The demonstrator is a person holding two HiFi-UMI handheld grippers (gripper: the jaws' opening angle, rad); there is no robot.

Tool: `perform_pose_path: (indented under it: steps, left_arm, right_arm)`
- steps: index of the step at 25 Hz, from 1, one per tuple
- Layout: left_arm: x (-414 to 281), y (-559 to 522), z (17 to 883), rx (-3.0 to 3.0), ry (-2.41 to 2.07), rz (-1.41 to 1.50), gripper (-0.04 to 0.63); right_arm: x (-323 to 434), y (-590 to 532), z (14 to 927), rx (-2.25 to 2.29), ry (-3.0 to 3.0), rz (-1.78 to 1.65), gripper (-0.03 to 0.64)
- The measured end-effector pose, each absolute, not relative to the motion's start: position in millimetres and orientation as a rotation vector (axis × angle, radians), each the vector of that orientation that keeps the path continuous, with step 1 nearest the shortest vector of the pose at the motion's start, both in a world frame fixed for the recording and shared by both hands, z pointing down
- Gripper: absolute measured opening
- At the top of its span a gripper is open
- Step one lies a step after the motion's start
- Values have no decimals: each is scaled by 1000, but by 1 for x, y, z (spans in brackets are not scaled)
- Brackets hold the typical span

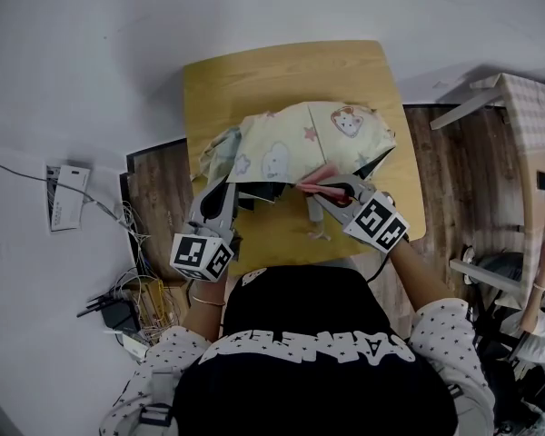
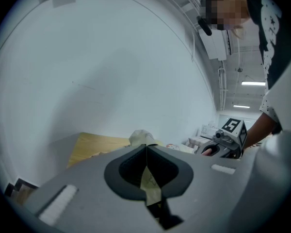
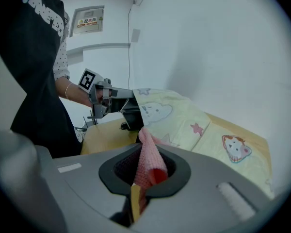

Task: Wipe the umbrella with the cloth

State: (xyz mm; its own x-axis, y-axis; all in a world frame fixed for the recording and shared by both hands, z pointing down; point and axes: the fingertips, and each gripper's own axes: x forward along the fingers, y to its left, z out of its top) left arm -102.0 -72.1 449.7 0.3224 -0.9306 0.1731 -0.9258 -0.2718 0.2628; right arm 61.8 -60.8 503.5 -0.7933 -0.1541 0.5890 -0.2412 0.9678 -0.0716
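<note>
A pale yellow umbrella [image 1: 300,139] with cartoon prints lies half collapsed on the small wooden table [image 1: 282,71]. My left gripper [image 1: 223,183] is shut on the umbrella's left edge, and a strip of yellow fabric [image 2: 148,177] shows pinched between its jaws. My right gripper [image 1: 329,189] is shut on a pink cloth [image 1: 320,176], which touches the umbrella's near edge. In the right gripper view the pink cloth [image 3: 148,160] sticks up from the jaws in front of the canopy [image 3: 199,127], with the left gripper [image 3: 117,99] at the far side.
A power strip and tangled cables [image 1: 118,302] lie on the floor at the left, near a white box [image 1: 68,196]. Another table [image 1: 527,125] and a person's hand [image 1: 543,271] are at the right. White wall runs behind the table.
</note>
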Motion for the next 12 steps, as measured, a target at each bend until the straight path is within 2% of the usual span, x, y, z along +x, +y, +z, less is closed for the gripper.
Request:
perform_pose_path:
  steps: [12]
  left_arm:
    - [-103, -72, 450, 2244, -1707, -31, 2]
  right_arm:
    - [87, -139, 436, 605, -2649, 32, 34]
